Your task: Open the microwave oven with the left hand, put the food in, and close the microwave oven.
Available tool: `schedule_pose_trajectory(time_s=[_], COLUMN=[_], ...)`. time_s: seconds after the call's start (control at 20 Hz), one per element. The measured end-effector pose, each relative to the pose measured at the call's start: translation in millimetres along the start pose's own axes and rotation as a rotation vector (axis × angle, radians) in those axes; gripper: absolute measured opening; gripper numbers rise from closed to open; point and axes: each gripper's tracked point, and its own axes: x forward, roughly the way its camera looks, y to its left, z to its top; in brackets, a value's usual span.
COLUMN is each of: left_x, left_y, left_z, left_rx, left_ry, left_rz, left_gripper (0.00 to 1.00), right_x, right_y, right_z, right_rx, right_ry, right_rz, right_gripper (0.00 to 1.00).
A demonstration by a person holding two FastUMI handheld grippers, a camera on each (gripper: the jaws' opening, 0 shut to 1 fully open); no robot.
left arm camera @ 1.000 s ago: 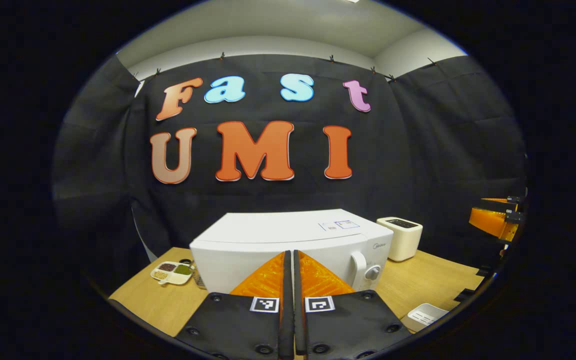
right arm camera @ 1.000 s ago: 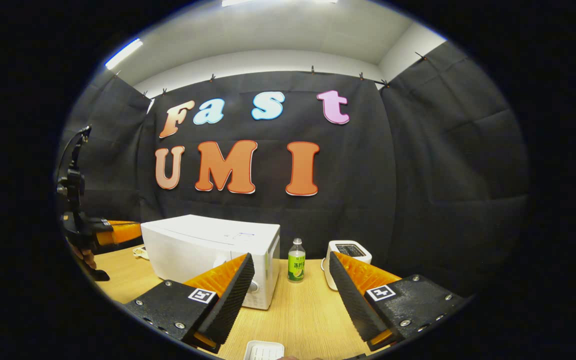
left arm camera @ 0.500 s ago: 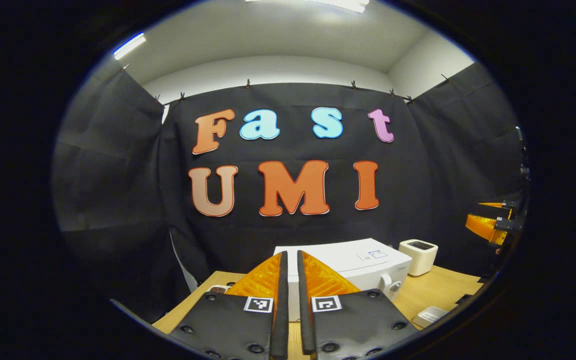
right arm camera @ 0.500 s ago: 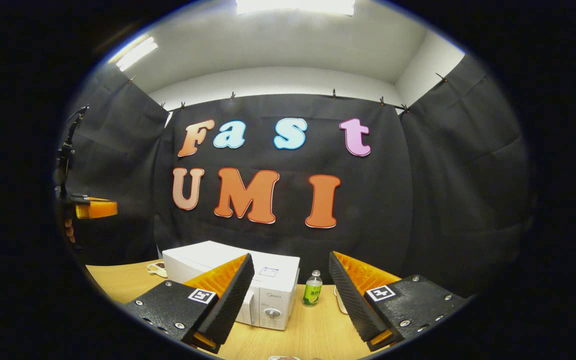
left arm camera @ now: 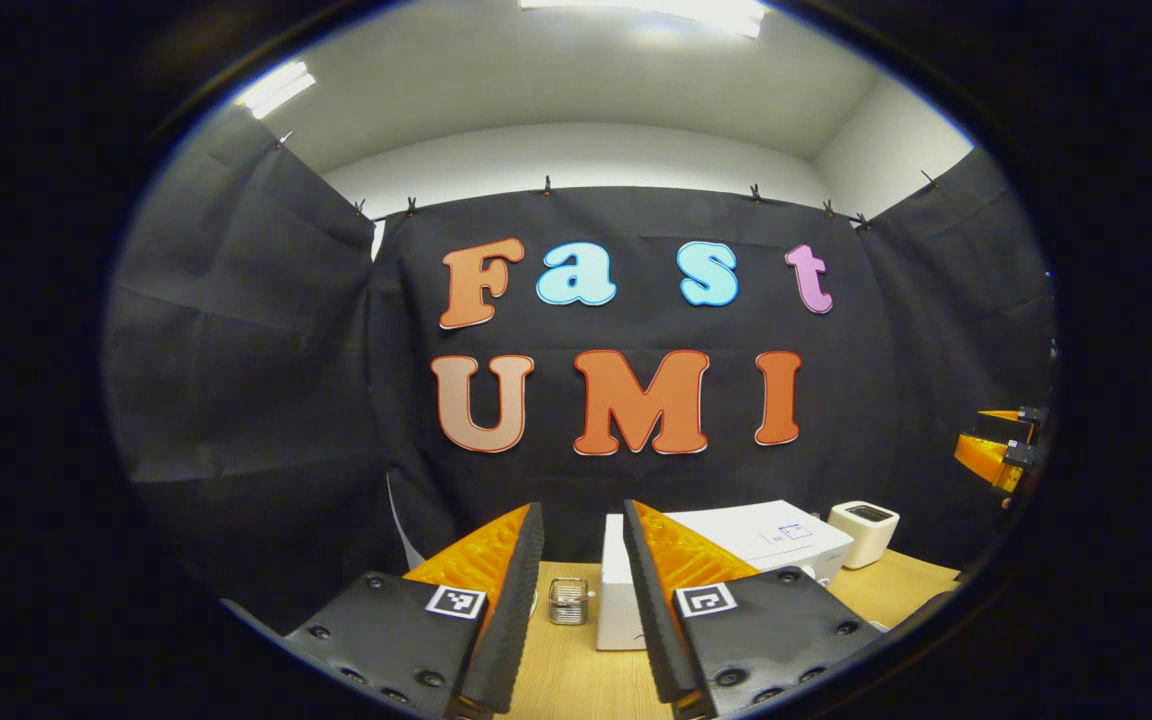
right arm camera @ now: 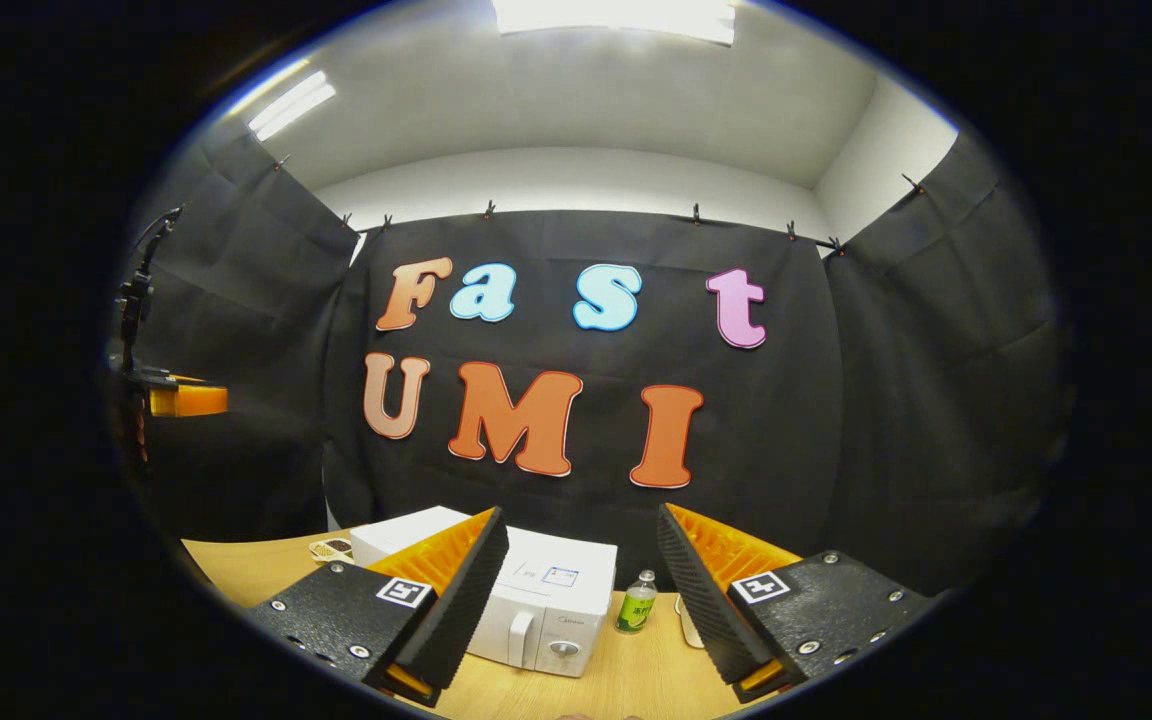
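Two grippers: both raised, both hold nothing
left gripper (left arm camera: pixel 581 600): fingers parted, narrow gap, bottom centre of left gripper view
right gripper (right arm camera: pixel 581 590): fingers wide apart, bottom centre of right gripper view
microwave (right arm camera: pixel 546 600): door closed, on wooden table (right arm camera: pixel 636 680), lower centre
bottle (right arm camera: pixel 637 603): just right of microwave
toaster (left arm camera: pixel 864 533): right of microwave, lower right
food: can't tell where
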Motion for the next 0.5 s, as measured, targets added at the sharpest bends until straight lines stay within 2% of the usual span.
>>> schedule_pose_trajectory(time_s=[0.05,0.25,0.35,0.5], left_x=[0,3,6,5], left_y=[8,22,24,10], left_z=[7,28,29,21], left_rx=[-0.005,-0.003,0.025,0.022], left_ry=[-0.006,-0.027,-0.027,-0.004], left_rz=[0.014,0.032,0.040,0.011], left_gripper=[0.63,0.77,1.00,0.97], right_x=[1,5,4,5], right_y=[3,11,13,19], right_z=[8,30,38,42], right_rx=[-0.004,-0.024,-0.021,-0.023], right_ry=[-0.006,-0.028,-0.038,-0.039], right_rz=[0.004,0.005,0.006,0.019], right_gripper=[0.93,0.94,0.93,0.93])
